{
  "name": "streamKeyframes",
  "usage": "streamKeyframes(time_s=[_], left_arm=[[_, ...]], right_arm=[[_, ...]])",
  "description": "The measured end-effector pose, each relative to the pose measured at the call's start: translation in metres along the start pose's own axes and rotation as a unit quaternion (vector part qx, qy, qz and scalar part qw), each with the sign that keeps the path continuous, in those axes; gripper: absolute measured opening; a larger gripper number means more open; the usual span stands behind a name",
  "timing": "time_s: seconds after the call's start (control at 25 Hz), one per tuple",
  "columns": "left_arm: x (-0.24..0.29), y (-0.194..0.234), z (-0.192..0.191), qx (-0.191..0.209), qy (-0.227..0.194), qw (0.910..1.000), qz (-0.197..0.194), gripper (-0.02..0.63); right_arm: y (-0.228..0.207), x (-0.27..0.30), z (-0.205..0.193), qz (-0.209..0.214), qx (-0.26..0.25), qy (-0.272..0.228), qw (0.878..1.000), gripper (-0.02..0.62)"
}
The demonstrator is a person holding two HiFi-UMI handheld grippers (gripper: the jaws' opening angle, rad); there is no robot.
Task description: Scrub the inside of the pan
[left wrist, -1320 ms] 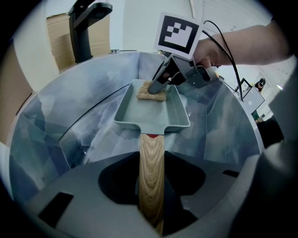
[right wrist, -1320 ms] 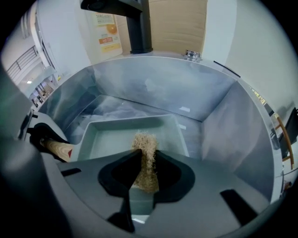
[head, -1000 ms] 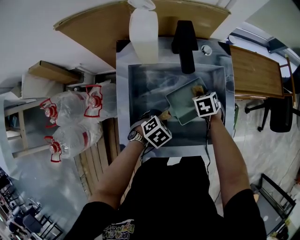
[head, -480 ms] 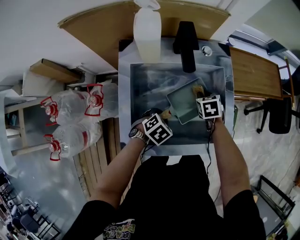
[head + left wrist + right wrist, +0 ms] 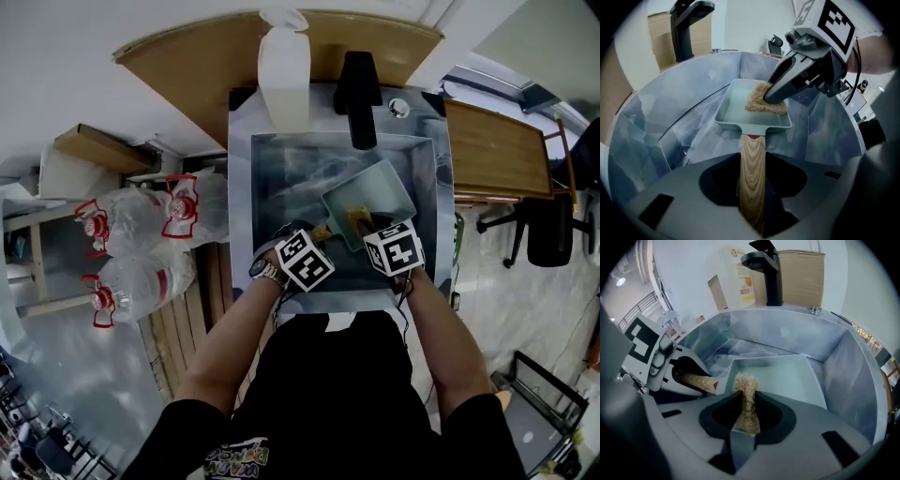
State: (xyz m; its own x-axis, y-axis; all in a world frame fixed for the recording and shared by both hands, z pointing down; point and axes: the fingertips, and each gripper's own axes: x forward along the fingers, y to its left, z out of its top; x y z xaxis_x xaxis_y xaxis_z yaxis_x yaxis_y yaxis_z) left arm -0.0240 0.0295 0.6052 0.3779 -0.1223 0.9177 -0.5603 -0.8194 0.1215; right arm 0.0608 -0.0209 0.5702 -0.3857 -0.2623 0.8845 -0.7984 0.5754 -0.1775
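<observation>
While the left claw [image 5: 752, 190] grips the handle [image 5: 753, 152], the right claw [image 5: 747, 414] pinches a sponge [image 5: 746, 384] inside the pan [image 5: 790, 376].

The pan [image 5: 375, 195] [image 5: 737, 105] [image 5: 790, 378] is a shallow, rectangular, pale grey-green tray with low upright walls and a light wooden handle [image 5: 752, 173] [image 5: 692, 379] that carries a small red mark where it joins the body. It sits inside the sink [image 5: 281, 173], in the right half of the basin, turned diagonally with its handle aimed at the sink's front-left corner. A coarse tan scrub pad [image 5: 359, 221] [image 5: 763, 100] [image 5: 746, 394] is held on edge with its lower end on the pan's floor, at the handle end of the pan, nearer the sink's front wall than its tap side.
</observation>
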Motion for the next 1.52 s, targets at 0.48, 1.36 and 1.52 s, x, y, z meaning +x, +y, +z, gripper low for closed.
streamKeyframes(time_s=[0.48, 1.36, 1.52], left_arm=[[-0.001, -0.001, 0.002, 0.000, -0.003, 1.0000, -0.002, 0.166], [-0.001, -0.001, 0.002, -0.003, -0.003, 1.0000, -0.003, 0.166], [-0.001, -0.001, 0.002, -0.002, -0.004, 1.0000, -0.003, 0.166]], right_arm=[[0.004, 0.023, -0.014, -0.031, 0.004, 0.044, 0.999, 0.091], [-0.100, 0.014, -0.016, -0.227, -0.066, 0.088, 0.968, 0.091], [-0.106, 0.013, -0.017, -0.240, -0.068, 0.089, 0.964, 0.091]])
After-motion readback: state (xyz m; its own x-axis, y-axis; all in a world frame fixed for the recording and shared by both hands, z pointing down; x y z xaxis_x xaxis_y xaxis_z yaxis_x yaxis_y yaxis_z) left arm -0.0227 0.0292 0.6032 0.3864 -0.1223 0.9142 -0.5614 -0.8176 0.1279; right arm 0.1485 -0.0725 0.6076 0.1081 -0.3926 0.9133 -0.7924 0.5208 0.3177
